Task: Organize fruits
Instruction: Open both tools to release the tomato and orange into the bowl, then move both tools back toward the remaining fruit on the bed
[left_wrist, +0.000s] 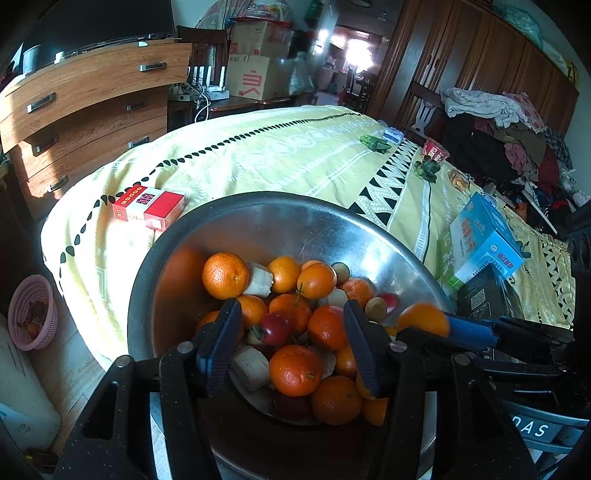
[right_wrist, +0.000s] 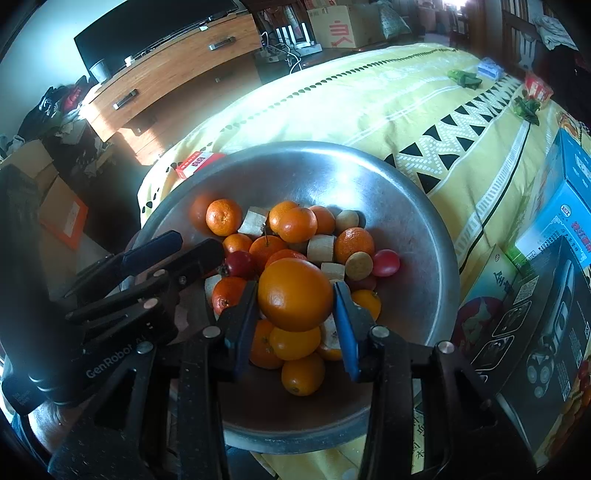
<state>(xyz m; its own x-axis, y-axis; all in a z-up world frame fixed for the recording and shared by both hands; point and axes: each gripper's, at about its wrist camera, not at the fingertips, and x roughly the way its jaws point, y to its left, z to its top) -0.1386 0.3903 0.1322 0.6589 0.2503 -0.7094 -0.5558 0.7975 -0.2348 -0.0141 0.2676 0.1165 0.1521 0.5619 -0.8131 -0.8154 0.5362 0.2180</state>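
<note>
A steel bowl (left_wrist: 295, 229) (right_wrist: 406, 236) on a yellow patterned cloth holds a pile of mandarins (left_wrist: 225, 275) (right_wrist: 223, 216), small red fruits (left_wrist: 275, 328) (right_wrist: 386, 262), round tan fruits and pale cut chunks (left_wrist: 251, 365) (right_wrist: 320, 249). My left gripper (left_wrist: 291, 332) hangs open over the near side of the pile; its pads press on nothing. My right gripper (right_wrist: 295, 286) is shut on a large orange (right_wrist: 295, 293) (left_wrist: 423, 319), held just above the pile. In the left wrist view the right gripper comes in from the right; the left gripper (right_wrist: 159, 251) shows at the left of the right wrist view.
A red box (left_wrist: 147, 208) lies on the cloth behind the bowl. A blue box (left_wrist: 484, 236) and a black box (right_wrist: 546, 314) stand to the right. A pink basket (left_wrist: 31, 314) sits on the floor at the left, below a wooden dresser (left_wrist: 92, 96).
</note>
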